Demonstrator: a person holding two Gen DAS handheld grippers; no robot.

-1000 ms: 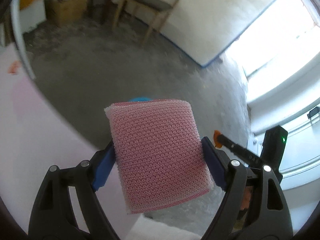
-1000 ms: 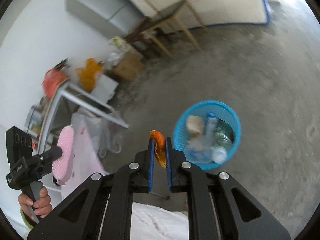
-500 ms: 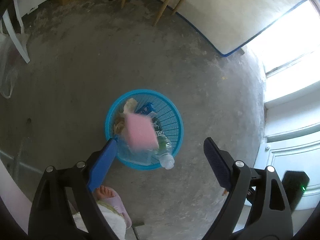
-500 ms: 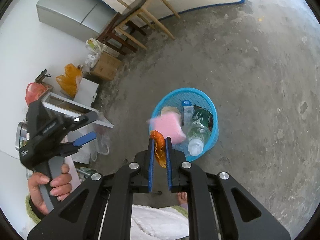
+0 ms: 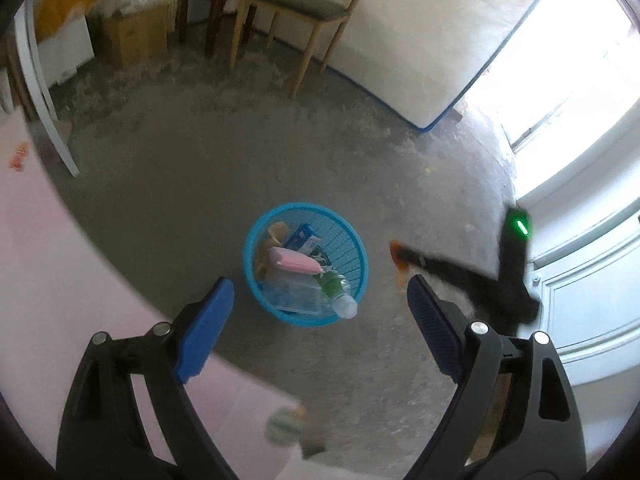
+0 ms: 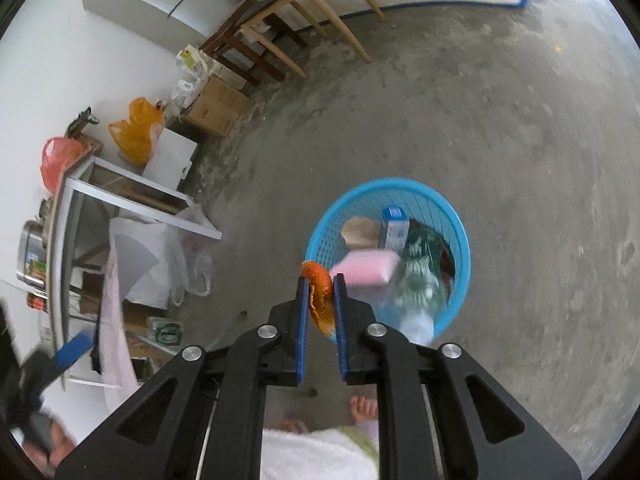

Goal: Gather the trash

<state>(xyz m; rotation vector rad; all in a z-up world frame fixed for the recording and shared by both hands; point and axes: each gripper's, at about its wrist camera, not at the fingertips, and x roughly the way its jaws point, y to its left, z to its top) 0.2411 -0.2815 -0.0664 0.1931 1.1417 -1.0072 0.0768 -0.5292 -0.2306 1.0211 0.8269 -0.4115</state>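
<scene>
Right wrist view, nearest the lens: the right claw [image 6: 320,300] pinches a crumpled orange scrap [image 6: 319,298] between its blue pads [image 6: 302,334], the scrap's top poking above the tips. The jaws are just beginning to part, with the scrap between them and not yet free. Below the claw lie the person's bare toes [image 6: 362,406] and a white cloth edge.

Left wrist view: the left claw [image 5: 316,308] stands spread wide with nothing between its pads; a pink tabletop [image 5: 48,280] fills the lower left.

Farther out, on the concrete floor [image 6: 520,140], stands the blue basket [image 6: 460,236]. Inside it lie a pink sponge [image 6: 366,266], a clear plastic bottle with a green label [image 5: 334,290], a small blue-and-white carton [image 6: 394,226] and a tan wad.

Step in hand, as judged: the drop of the orange scrap, with the sponge already binned. The scrap appears nearer the basket's near-left rim than its centre, so the next move likely calls for a short carry over the opening before the pads part fully; a light scrap may cling to a pad or drift outside.

Beyond: wooden chairs [image 5: 296,12], a cardboard box [image 6: 216,108] and a wall.
</scene>
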